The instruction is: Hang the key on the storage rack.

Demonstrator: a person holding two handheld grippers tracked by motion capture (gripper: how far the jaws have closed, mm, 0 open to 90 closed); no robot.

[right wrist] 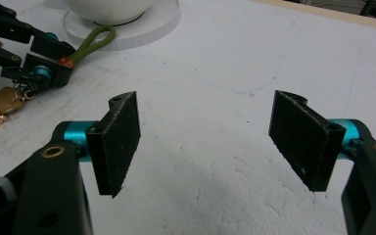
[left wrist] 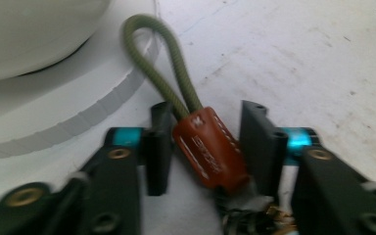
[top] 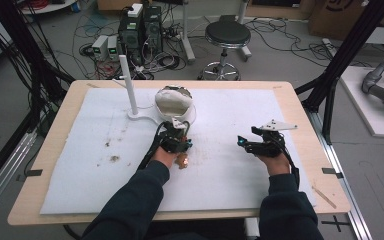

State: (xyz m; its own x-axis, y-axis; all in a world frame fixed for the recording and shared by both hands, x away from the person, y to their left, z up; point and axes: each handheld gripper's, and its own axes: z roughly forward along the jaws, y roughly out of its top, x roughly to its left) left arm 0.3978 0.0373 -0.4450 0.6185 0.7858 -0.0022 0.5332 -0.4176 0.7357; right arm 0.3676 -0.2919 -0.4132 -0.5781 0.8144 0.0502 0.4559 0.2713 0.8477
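From the high view, we see the left tool [top: 176,135] just in front of the white round stand [top: 145,118] with its post, on the white mat [top: 80,165] covering the tabletop [top: 55,130]; the right tool [top: 252,144] hovers well apart, with open mat all around it.

In the left gripper view, the keychain [left wrist: 210,152] lies between our jaws, its brown leather tab bracketed but not clearly pinched, green cord loop toward the stand. It looks light and floppy; the firm tab is the place to grip.

In the right gripper view, our jaws are spread wide over bare mat.
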